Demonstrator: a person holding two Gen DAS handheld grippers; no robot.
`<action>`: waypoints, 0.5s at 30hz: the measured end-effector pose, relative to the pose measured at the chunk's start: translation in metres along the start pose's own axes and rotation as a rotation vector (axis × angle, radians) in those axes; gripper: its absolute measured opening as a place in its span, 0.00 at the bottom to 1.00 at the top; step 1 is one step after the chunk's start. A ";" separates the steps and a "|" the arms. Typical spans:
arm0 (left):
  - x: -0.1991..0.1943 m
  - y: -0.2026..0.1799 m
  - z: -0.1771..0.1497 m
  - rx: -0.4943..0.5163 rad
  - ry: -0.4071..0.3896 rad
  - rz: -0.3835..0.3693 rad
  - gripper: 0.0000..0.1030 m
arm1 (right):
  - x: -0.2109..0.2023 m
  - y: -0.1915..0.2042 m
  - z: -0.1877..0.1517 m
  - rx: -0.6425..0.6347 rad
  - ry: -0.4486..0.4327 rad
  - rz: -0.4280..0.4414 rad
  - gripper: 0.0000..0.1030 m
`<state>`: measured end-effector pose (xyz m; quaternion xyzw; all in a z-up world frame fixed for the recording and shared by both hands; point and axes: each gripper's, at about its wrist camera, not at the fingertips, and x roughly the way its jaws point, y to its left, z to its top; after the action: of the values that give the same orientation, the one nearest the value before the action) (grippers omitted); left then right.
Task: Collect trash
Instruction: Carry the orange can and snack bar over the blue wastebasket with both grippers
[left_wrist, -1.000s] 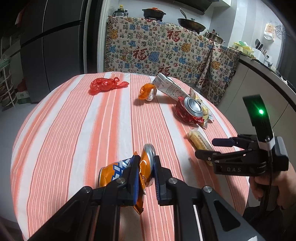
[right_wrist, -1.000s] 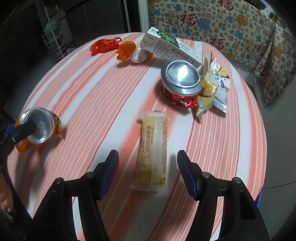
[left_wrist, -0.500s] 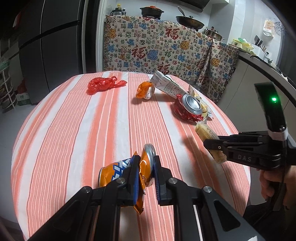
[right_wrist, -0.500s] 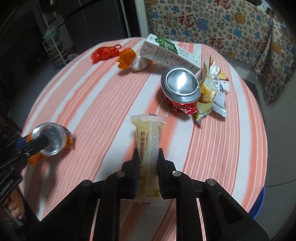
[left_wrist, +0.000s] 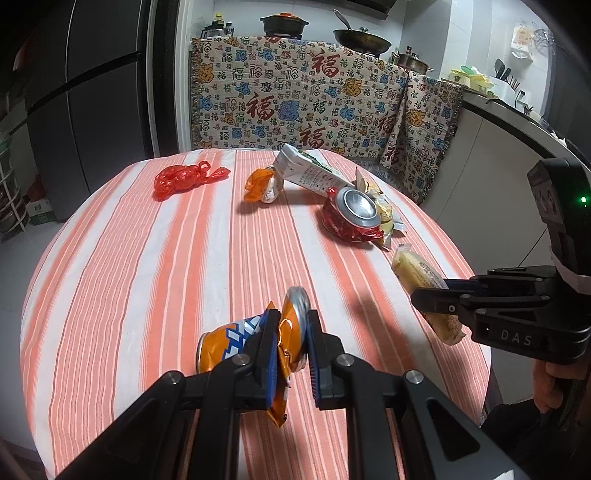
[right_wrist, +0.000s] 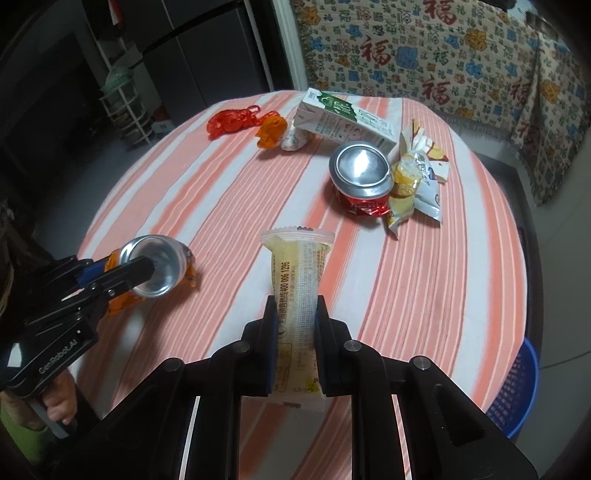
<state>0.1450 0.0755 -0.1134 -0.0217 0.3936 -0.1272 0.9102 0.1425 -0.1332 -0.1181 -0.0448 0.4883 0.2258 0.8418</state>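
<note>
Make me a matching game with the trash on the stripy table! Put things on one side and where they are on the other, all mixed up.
Things:
1. orange can
2. yellow snack packet
3. milk carton
4. red plastic bag

Places:
A. lying alone on the table at its far side
B. pinched in the right gripper
C. lying tilted behind the crushed red can
D. pinched in the left gripper

Pairs: 1-D, 2-B, 3-C, 4-A
</note>
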 end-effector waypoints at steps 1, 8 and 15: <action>0.000 -0.001 0.000 0.002 0.000 -0.001 0.13 | -0.001 -0.001 -0.001 0.000 -0.002 -0.002 0.16; 0.004 -0.012 0.002 0.023 0.006 -0.007 0.13 | -0.004 -0.007 -0.005 0.017 -0.009 0.001 0.16; 0.008 -0.028 0.004 0.044 0.017 -0.039 0.13 | -0.010 -0.024 -0.012 0.044 -0.021 -0.007 0.16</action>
<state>0.1470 0.0461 -0.1127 -0.0084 0.3979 -0.1537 0.9044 0.1389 -0.1614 -0.1189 -0.0254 0.4842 0.2125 0.8484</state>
